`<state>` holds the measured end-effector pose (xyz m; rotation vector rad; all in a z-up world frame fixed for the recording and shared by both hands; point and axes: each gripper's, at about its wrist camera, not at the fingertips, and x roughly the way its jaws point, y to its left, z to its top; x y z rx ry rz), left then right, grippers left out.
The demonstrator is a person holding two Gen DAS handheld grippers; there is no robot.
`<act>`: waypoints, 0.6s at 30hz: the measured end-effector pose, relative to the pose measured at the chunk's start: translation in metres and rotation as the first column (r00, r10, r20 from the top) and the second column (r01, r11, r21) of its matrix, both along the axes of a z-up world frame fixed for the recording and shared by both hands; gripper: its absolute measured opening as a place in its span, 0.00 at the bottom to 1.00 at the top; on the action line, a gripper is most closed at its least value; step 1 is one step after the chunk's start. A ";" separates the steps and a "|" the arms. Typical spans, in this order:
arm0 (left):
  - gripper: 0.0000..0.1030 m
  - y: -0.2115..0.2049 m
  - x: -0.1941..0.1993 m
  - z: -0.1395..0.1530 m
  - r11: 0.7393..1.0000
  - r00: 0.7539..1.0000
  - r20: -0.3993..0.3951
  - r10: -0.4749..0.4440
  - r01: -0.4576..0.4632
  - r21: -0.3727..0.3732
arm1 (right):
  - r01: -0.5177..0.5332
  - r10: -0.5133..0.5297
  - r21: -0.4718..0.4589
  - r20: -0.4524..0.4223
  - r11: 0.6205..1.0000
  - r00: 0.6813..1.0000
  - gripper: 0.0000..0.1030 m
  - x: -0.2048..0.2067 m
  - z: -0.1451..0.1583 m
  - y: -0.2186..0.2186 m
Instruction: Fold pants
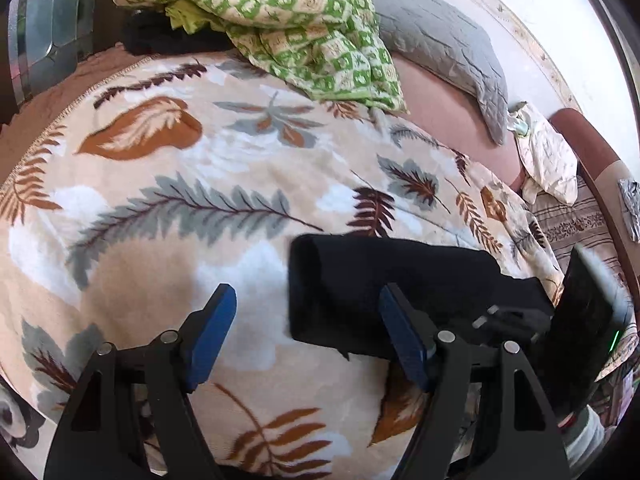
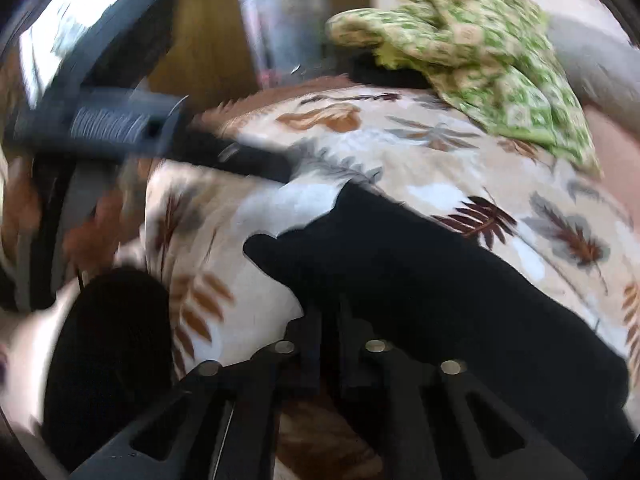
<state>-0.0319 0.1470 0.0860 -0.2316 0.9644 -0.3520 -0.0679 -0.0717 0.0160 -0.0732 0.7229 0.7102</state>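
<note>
The black pants lie folded into a compact bundle on the leaf-print blanket. My left gripper is open with blue pads, hovering just left of the bundle; its right finger overlaps the bundle's near edge. In the blurred right wrist view the pants stretch from centre to lower right. My right gripper is shut on the pants' near edge. The right gripper also shows in the left wrist view at the bundle's right end. The left gripper shows blurred in the right wrist view, at the upper left.
A green patterned quilt is heaped at the far side of the bed over a dark garment. A grey pillow and a pale pillow lie at the right. A dark rounded object sits at lower left.
</note>
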 end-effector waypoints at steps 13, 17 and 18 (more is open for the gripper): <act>0.72 0.002 0.002 0.007 0.999 0.999 0.025 0.037 -0.036 -0.014 | 0.126 -0.111 0.123 -0.122 0.984 0.986 0.10 0.020 -0.029 0.033; 0.72 -0.018 -0.001 0.013 1.000 0.999 0.051 0.002 -0.002 0.001 | 0.118 -0.093 0.172 -0.150 0.978 0.984 0.46 0.005 -0.012 -0.006; 0.72 -0.024 -0.002 0.014 1.000 0.998 0.059 -0.009 0.009 0.006 | 0.147 -0.125 0.180 -0.127 0.973 0.984 0.49 -0.003 -0.003 -0.026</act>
